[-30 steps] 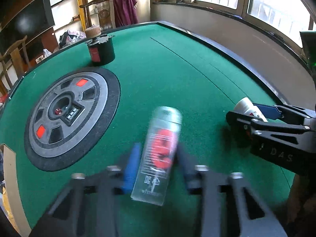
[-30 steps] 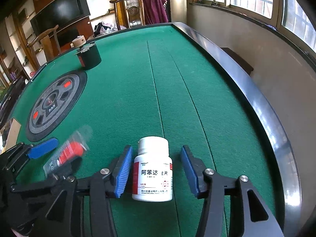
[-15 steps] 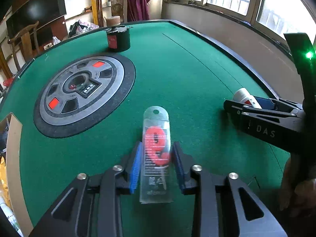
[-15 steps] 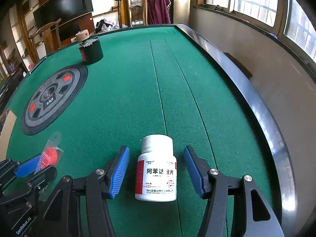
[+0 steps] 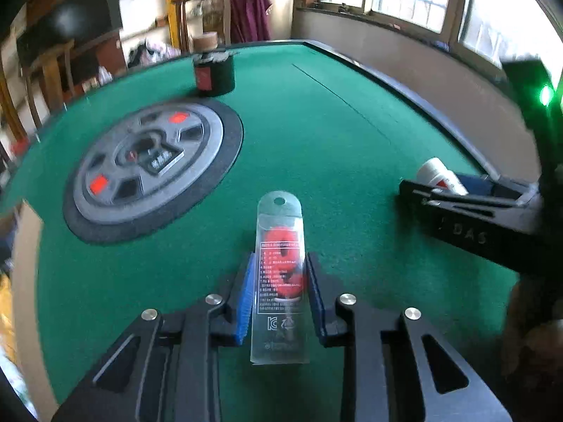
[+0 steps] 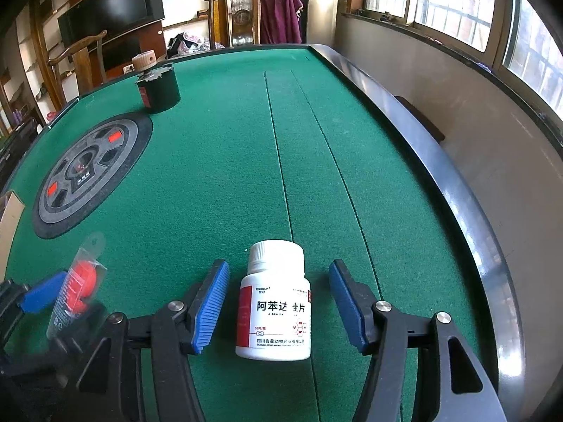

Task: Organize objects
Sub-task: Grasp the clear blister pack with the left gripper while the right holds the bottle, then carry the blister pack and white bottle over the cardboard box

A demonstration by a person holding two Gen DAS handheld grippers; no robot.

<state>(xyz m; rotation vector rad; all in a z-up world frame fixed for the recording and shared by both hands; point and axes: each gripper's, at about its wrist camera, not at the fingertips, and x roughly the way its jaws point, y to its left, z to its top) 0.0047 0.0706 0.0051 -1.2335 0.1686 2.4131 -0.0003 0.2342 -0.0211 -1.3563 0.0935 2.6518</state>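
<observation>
The left tongs (image 5: 278,290) have just closed and now pinch a clear packet (image 5: 279,274) with a red thing inside, above the green counter (image 5: 316,133). The right tongs (image 6: 278,307), just widening, stand apart around the upright white pill bottle (image 6: 274,302) on the counter, pads clear of it.
</observation>
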